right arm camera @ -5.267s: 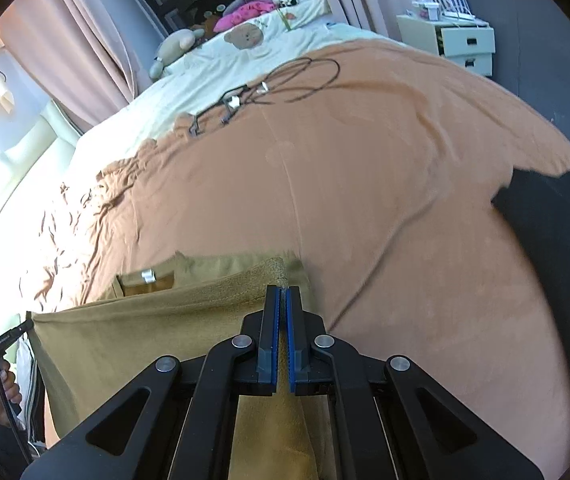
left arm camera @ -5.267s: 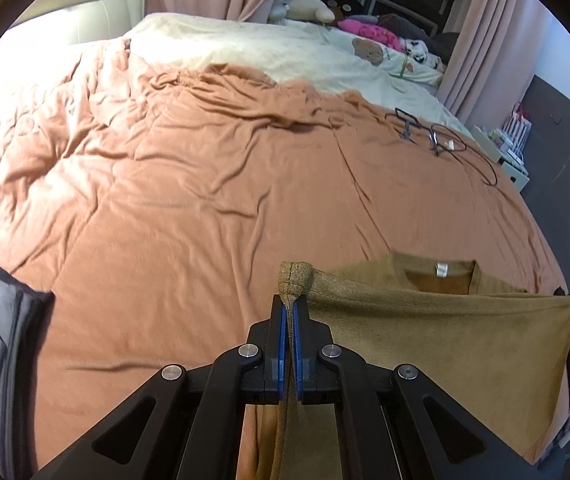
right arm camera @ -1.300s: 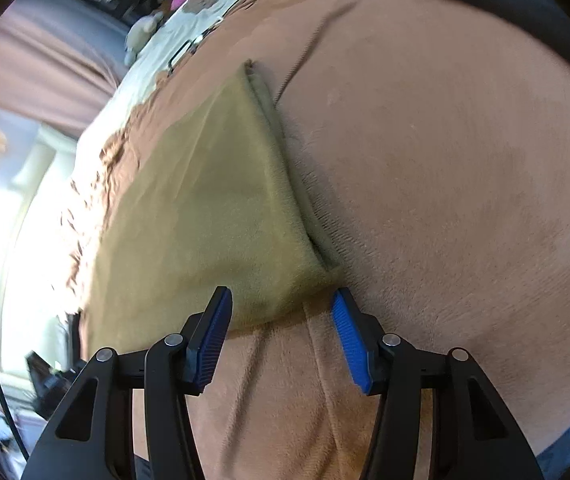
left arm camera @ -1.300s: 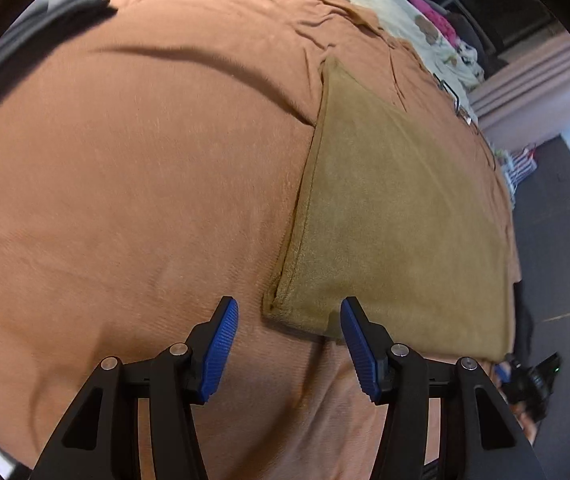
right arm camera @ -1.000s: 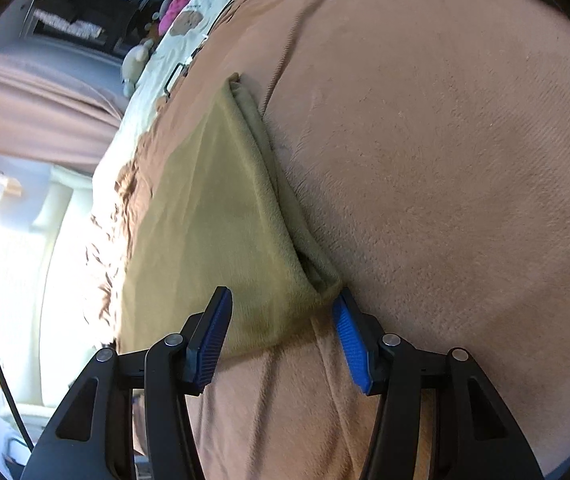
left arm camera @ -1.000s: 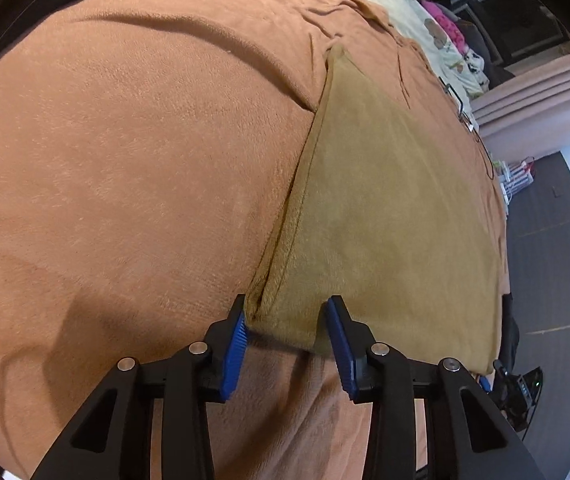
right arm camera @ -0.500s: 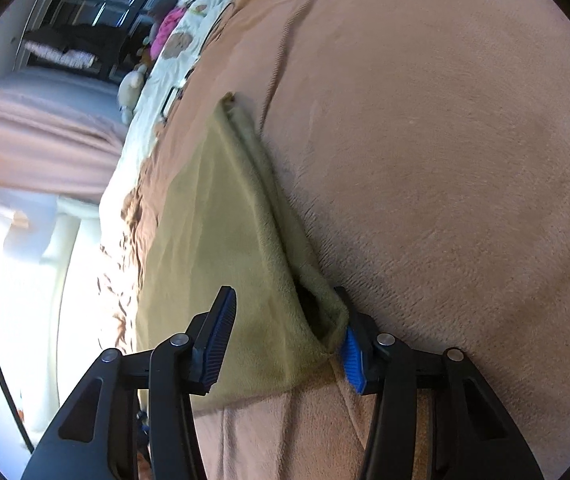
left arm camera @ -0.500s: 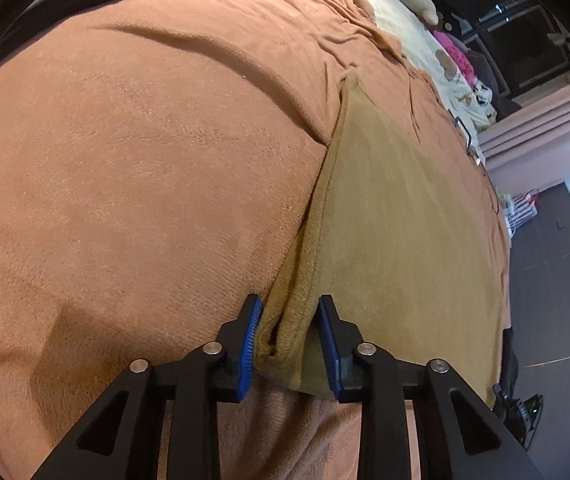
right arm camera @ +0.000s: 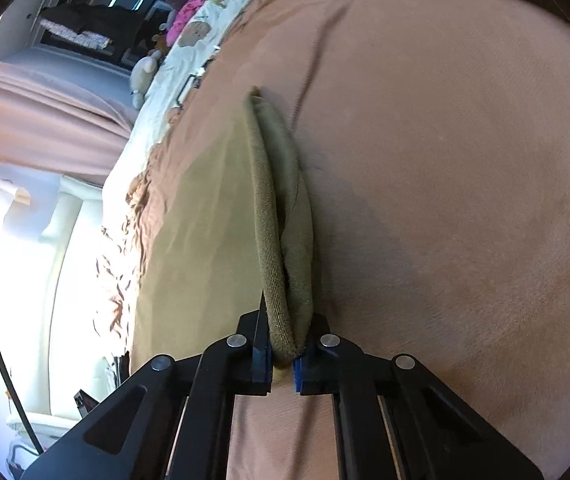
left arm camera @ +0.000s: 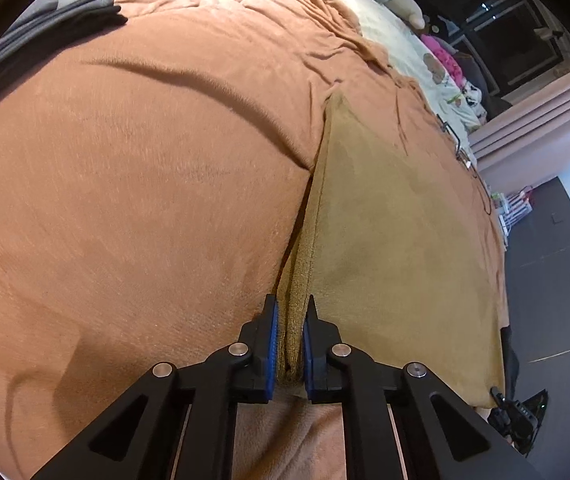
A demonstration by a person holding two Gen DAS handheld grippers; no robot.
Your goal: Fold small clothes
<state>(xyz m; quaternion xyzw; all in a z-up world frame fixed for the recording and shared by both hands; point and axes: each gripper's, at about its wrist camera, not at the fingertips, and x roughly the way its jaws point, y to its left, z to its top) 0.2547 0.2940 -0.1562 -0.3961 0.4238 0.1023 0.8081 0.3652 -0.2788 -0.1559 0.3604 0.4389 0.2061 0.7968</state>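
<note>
- left tongs (left arm camera: 290, 340) clamped on near-left corner of olive garment (left arm camera: 397, 240)
- right tongs (right arm camera: 283, 344) clamped on its near-right corner
- garment lies folded flat on bed (left arm camera: 125, 184), near edge
- no readable labels

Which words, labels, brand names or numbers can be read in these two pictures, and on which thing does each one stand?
None can be read.
The olive-brown garment, pinched by the left gripper and the right gripper, shows no label or print from here.
The cream bedding at the far end bears cartoon pictures; any lettering there is too small to read.
The items by the curtain are too blurred to read.
</note>
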